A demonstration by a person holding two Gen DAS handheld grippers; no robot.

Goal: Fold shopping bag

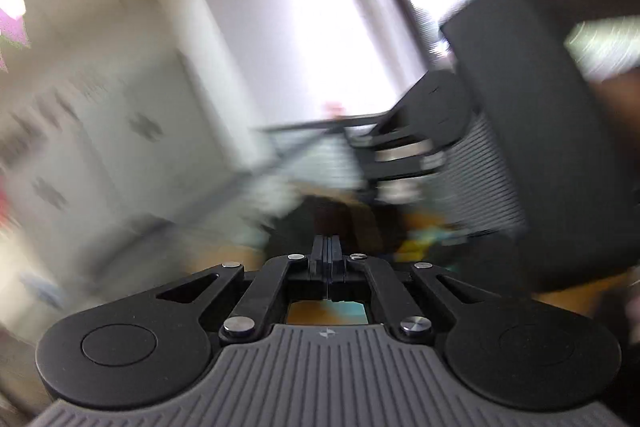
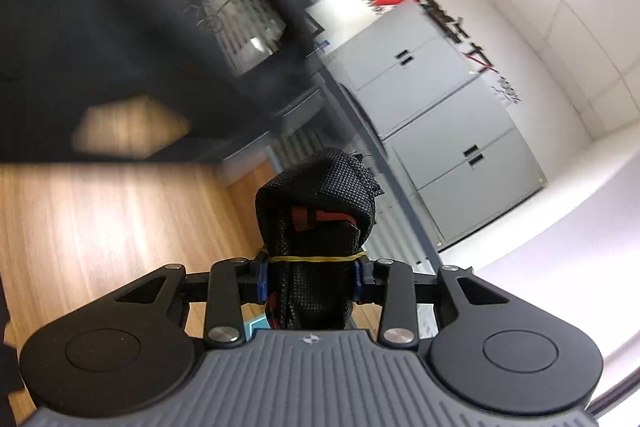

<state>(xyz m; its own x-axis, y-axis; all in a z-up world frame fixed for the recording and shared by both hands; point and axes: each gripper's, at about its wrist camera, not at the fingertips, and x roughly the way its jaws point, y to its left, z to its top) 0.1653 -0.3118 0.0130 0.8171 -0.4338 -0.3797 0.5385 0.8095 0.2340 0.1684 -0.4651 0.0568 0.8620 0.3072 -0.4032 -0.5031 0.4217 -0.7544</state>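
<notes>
The right gripper (image 2: 316, 277) is clamping a rolled-up black shopping bag (image 2: 318, 215) between its two fingers, jaws partly apart and pressing on the bundle from both sides. The bag is made of textured non-woven fabric, is bunched into a compact upright roll, and is standing up out of the jaws, with a strip of red showing inside its folds. A yellow rubber band (image 2: 316, 259) is running across the roll at the level of the fingertips, though whether it is circling the bag alone or the fingers as well is hard to tell.

The left gripper (image 1: 327, 247) is closed, its fingers meeting with nothing between them. Its view is heavily blurred; the other gripper's dark body is looming on the right of it.

Judging from this, the fold looks essentially finished and the bundle is being secured or carried. To do this well, the right gripper should be keeping steady pressure so the roll is not springing open, while the left one seats the band squarely round the middle of the roll.

Relative to the bag, the wooden tabletop (image 2: 100, 227) is lying below and to the left, and grey filing cabinets (image 2: 452, 131) are standing behind it on the right. The right gripper is angled slightly downward and rolled to one side.
</notes>
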